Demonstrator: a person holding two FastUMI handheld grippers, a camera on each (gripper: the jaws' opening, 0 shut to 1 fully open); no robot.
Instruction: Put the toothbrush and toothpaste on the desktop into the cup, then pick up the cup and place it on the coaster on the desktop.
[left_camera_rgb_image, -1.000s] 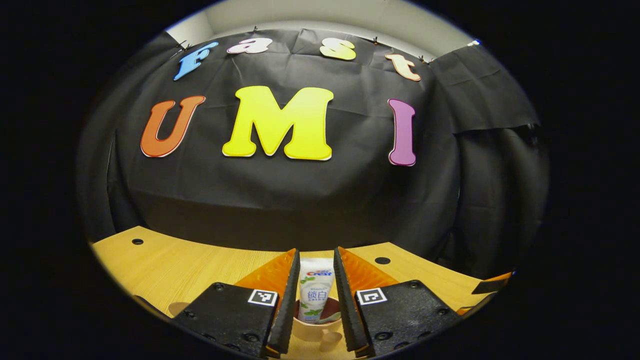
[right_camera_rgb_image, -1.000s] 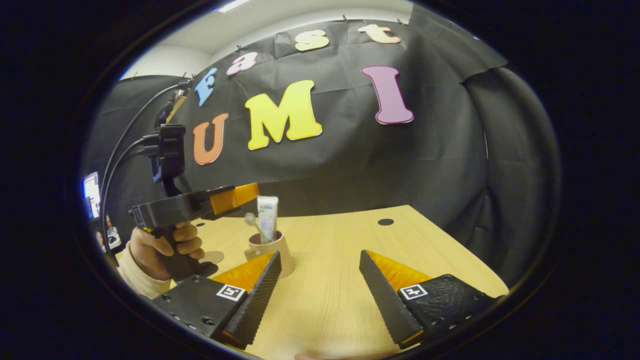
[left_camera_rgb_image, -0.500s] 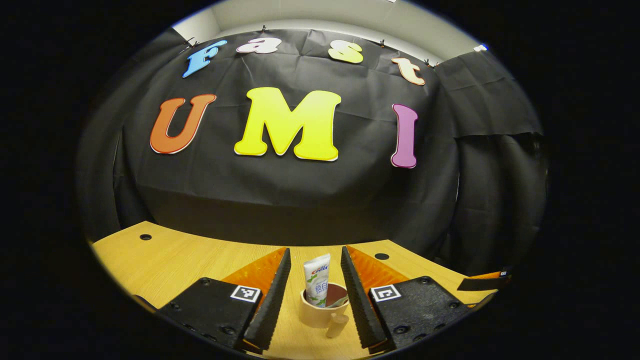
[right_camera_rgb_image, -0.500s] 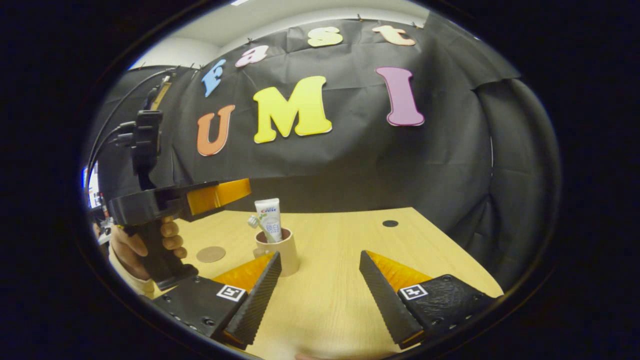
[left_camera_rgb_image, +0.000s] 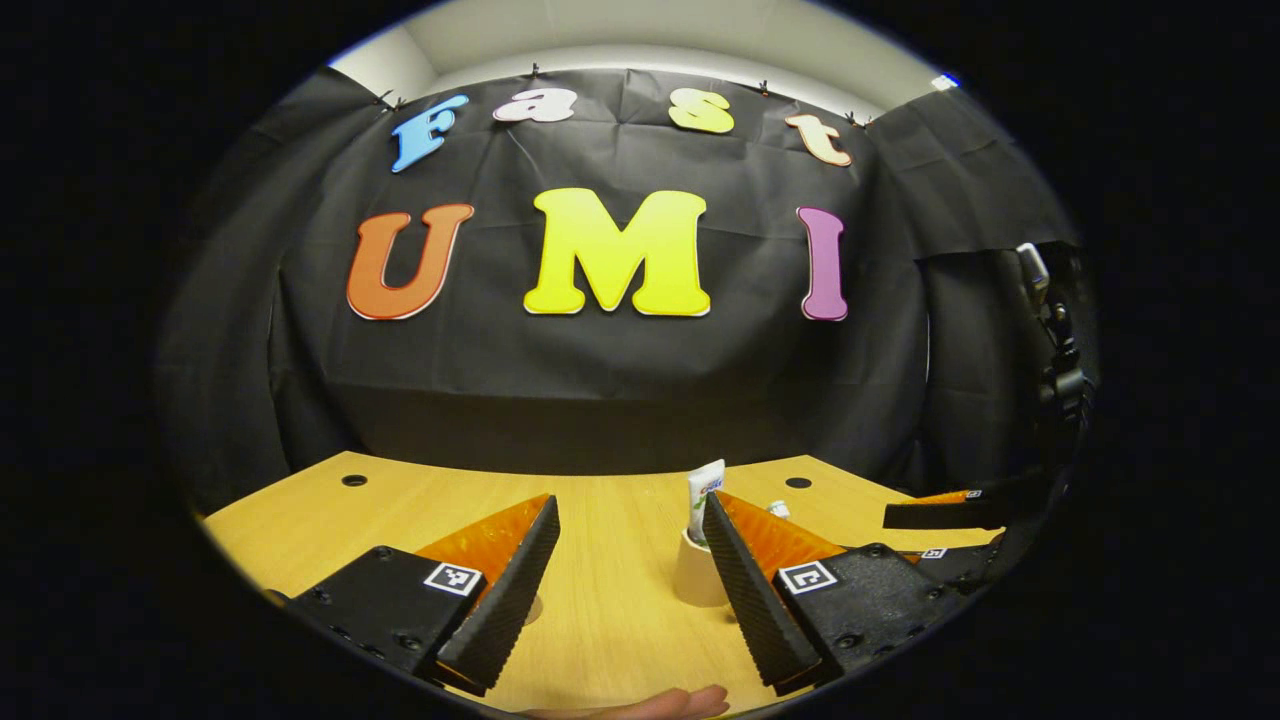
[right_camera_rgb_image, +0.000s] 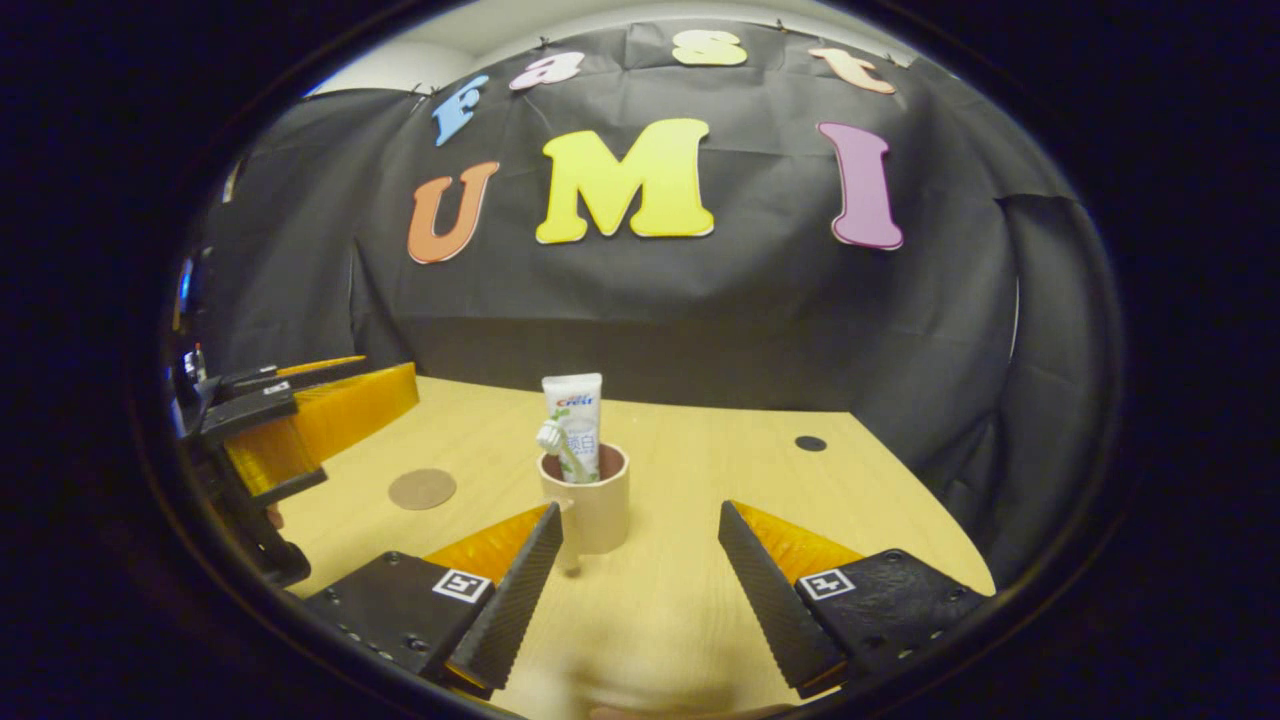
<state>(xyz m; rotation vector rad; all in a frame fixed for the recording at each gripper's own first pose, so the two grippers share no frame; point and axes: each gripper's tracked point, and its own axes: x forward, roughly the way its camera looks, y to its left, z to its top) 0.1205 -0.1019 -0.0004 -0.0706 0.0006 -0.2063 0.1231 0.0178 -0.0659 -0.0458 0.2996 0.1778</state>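
A beige cup (right_camera_rgb_image: 597, 510) stands on the wooden desktop (right_camera_rgb_image: 700, 600) with a white toothpaste tube (right_camera_rgb_image: 575, 420) and a toothbrush (right_camera_rgb_image: 551, 438) upright inside it. My right gripper (right_camera_rgb_image: 638, 507) is open, and the cup sits just beyond its left fingertip, untouched. A round brown coaster (right_camera_rgb_image: 422, 488) lies bare to the cup's left. In the left gripper view my left gripper (left_camera_rgb_image: 628, 500) is open and holds nothing. There the cup (left_camera_rgb_image: 695, 582) is half hidden behind its right finger, with the toothpaste tube (left_camera_rgb_image: 704, 487) sticking up above it.
The left gripper (right_camera_rgb_image: 385, 385) hangs at the left of the right gripper view, above the desk beside the coaster. The right gripper (left_camera_rgb_image: 900, 515) shows at the far right of the left gripper view. A cable hole (right_camera_rgb_image: 810, 442) sits near the back wall.
My left gripper let go of the toothpaste, which stayed in the cup, then opened wider and drew back to the left. The right gripper view has turned so the cup sits nearer its middle.
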